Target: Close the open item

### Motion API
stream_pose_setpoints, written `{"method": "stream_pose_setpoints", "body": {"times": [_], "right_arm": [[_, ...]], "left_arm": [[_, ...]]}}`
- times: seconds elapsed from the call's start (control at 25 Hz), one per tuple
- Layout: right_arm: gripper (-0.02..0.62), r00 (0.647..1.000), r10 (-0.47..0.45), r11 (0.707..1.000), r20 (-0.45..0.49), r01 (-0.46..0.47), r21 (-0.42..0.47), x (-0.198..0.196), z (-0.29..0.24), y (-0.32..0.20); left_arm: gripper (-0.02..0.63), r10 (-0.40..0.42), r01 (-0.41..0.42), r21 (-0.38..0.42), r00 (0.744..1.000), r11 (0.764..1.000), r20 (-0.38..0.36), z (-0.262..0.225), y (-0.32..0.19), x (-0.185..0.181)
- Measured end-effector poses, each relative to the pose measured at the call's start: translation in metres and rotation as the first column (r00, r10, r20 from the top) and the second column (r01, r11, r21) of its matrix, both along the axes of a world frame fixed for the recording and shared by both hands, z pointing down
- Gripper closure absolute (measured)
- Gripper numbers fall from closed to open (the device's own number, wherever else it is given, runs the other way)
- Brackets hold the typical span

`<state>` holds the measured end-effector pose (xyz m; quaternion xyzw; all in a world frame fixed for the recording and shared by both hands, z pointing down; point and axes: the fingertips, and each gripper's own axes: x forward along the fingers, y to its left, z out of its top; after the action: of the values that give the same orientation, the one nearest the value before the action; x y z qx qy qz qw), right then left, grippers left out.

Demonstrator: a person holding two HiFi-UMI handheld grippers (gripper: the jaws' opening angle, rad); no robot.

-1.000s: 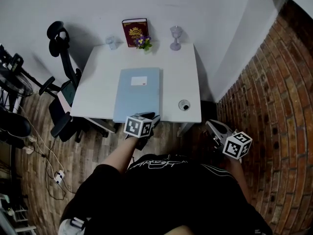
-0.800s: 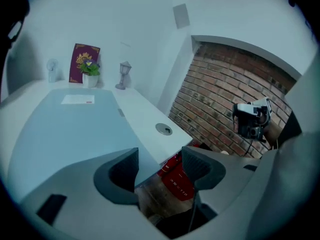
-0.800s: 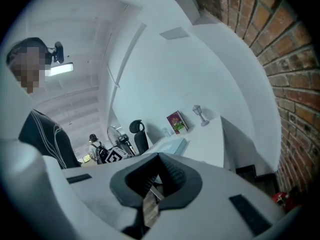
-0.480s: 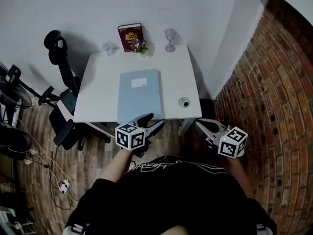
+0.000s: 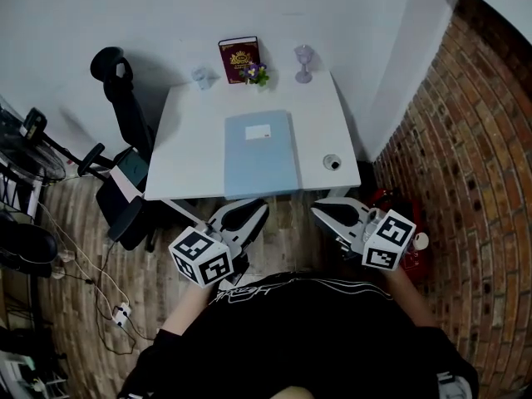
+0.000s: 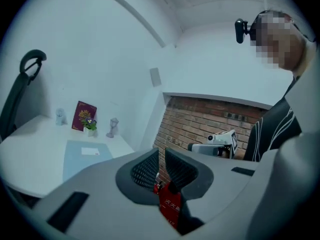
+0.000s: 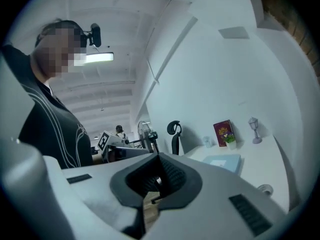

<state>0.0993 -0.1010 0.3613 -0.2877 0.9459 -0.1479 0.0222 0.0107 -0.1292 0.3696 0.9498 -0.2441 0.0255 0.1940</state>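
The white bench (image 5: 187,140) carries the blue folder (image 5: 260,152), closed and flat at its middle, reaching the 6 o'clock edge. Off the bench, our left claw (image 5: 249,212), at the folder's 7 o'clock, has just been closing to a slim gap, empty. Our right claw (image 5: 326,210), at 5 o'clock, is pressed together, empty.

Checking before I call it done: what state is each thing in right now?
blue folder: closed, lying flat.
red book: closed, standing upright.
flower pot: upright.
left tongs: nearly shut, slim gap, empty, just been closing.
right tongs: shut, empty.
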Motion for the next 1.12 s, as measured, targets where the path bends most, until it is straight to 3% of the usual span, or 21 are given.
{"method": "stream_pose_setpoints", "body": {"times": [0.4, 1.12], "right_arm": [[0.592, 0.996, 0.084, 0.996, 0.006, -0.084, -0.038, -0.021, 0.027, 0.033], [0.592, 0.996, 0.091, 0.994, 0.001, -0.091, -0.063, -0.041, 0.042, 0.048]], "left_arm": [[0.563, 0.049, -0.049, -0.013, 0.999, 0.999, -0.001, 0.017, 0.035, -0.029], [0.563, 0.032, -0.031, -0.047, 0.999, 0.998, 0.019, 0.034, 0.051, -0.053]]}}
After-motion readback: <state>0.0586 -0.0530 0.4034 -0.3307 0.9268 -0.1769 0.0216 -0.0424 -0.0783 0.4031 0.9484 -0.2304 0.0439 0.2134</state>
